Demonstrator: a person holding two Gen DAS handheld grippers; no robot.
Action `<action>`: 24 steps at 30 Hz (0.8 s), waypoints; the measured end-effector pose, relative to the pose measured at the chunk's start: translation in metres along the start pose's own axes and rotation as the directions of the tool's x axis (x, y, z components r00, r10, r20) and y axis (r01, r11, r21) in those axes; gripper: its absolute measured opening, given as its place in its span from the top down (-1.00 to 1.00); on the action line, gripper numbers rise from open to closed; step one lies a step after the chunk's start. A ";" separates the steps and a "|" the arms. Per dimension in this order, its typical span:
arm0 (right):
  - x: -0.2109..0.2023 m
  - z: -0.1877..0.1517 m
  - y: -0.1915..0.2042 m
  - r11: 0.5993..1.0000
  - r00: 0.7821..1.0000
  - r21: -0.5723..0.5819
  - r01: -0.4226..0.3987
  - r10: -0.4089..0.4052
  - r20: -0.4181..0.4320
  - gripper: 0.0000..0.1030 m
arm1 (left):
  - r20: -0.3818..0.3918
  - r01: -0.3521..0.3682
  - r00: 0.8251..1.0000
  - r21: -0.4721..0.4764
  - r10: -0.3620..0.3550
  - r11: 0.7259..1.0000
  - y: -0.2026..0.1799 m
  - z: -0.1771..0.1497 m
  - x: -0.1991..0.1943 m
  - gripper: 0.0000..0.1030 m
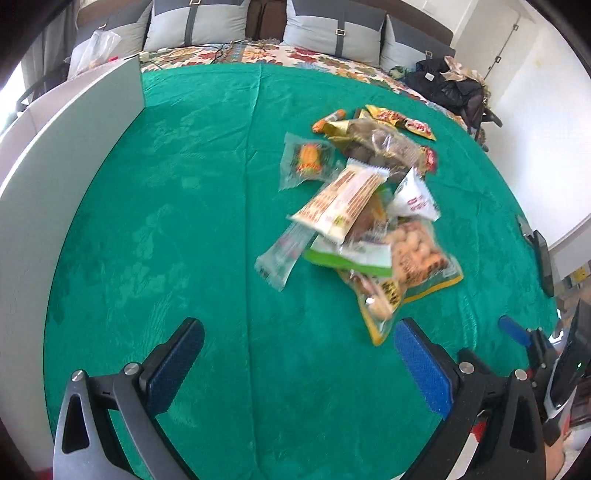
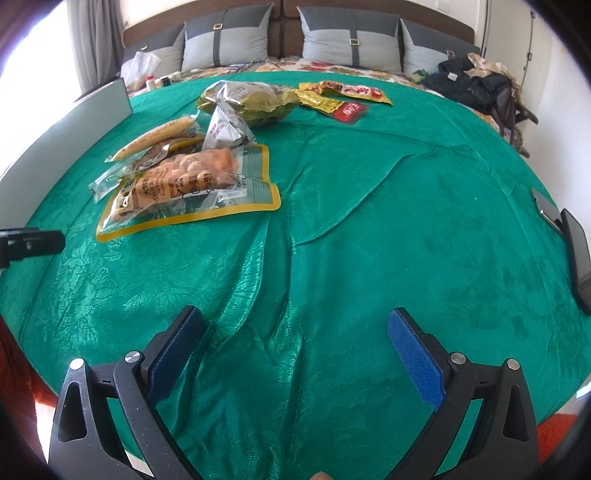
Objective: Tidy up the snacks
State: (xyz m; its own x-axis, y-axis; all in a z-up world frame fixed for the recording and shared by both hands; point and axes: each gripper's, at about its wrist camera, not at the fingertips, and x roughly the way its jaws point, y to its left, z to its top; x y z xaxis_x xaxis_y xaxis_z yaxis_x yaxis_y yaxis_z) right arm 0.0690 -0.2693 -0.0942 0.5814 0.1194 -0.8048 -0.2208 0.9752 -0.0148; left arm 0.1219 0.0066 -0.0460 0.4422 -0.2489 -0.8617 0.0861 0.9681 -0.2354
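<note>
Our jaws stand wide apart on both sides and hold nothing. The left gripper (image 1: 299,363) hangs over bare green cloth (image 1: 177,229), its blue pads (image 1: 424,369) clear of everything; the right gripper (image 2: 295,354) does the same over a rumpled stretch of that cloth, where folds run up between its pads (image 2: 413,362).

Just ahead of the left gripper and a little to its right lies the heap of snacks (image 1: 365,206). Nearest us is a clear yellow-edged bag of nuts (image 1: 413,254), which in the right wrist view (image 2: 192,184) sits ahead and to the left. A white and brown wafer pack (image 1: 343,201) lies tilted on top of the heap, with a clear wrapper (image 1: 280,254) poking out under it toward the left and a white triangular packet (image 1: 413,199) to its right. Further on we see a small clear pack with something orange inside (image 1: 308,160), a crinkled gold and clear bag (image 1: 373,142), and red and yellow sachets (image 1: 402,122) at the far end.

A white board (image 1: 74,155) stands upright along the left edge of the cloth. Beyond are a flowered bedspread (image 1: 295,55), grey pillows (image 1: 332,29) and a heap of dark clothes (image 1: 450,85). A dark phone (image 2: 578,258) lies at the right edge.
</note>
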 end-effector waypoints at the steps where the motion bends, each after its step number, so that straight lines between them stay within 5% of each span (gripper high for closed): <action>1: 0.000 -0.001 0.000 1.000 1.000 0.000 -0.003 0.003 0.001 -0.98 | -0.011 0.028 1.000 0.027 -0.027 0.999 -0.007 0.017 0.003 -0.96; 3: -0.001 -0.001 0.000 1.000 1.000 -0.005 -0.007 0.007 0.001 -0.98 | -0.042 0.072 0.997 0.087 -0.068 0.994 -0.020 0.046 0.017 -0.96; 5: -0.002 -0.002 0.000 1.000 1.000 -0.010 -0.011 0.011 -0.002 -0.98 | -0.079 0.030 0.997 0.139 -0.019 0.990 -0.031 0.066 0.039 -0.91; 6: -0.003 -0.003 0.000 1.000 1.000 -0.012 -0.013 0.013 -0.002 -0.98 | -0.094 0.009 0.996 0.158 0.006 0.987 -0.035 0.072 0.050 -0.71; 7: -0.004 -0.004 0.000 1.000 1.000 -0.015 -0.015 0.015 -0.003 -0.98 | -0.116 0.013 0.993 0.167 0.006 0.986 -0.037 0.078 0.060 -0.30; 10: -0.001 0.002 -0.001 1.000 1.000 -0.017 -0.020 0.020 -0.009 -0.98 | -0.116 0.076 0.991 0.099 -0.064 0.992 -0.029 0.085 0.066 0.44; 15: -0.001 0.002 -0.002 1.000 1.000 -0.019 -0.024 0.024 -0.013 -0.99 | -0.033 0.092 0.995 -0.084 -0.095 0.992 0.019 0.063 0.033 0.44; 22: 0.000 0.002 -0.002 1.000 1.000 -0.015 -0.022 0.022 0.002 -0.99 | 0.015 -0.133 0.991 -0.074 0.134 0.988 0.066 -0.004 -0.003 0.43; 23: 0.000 0.001 -0.002 1.000 1.000 -0.013 -0.020 0.020 0.009 -0.99 | 0.022 -0.159 0.987 -0.073 0.161 0.985 0.068 -0.011 -0.002 0.36; 24: 0.000 0.000 -0.002 1.000 1.000 -0.009 -0.017 0.017 0.017 -0.99 | 0.024 -0.179 0.983 -0.069 0.181 0.981 0.070 -0.017 0.000 0.10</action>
State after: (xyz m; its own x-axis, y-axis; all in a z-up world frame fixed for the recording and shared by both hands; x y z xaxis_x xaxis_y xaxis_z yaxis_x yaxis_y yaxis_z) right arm 0.0693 -0.2710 -0.0939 0.5908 0.1390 -0.7948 -0.2373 0.9714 -0.0065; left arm 0.1132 0.0737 -0.0704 0.4714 -0.0687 -0.8793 -0.0561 0.9926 -0.1076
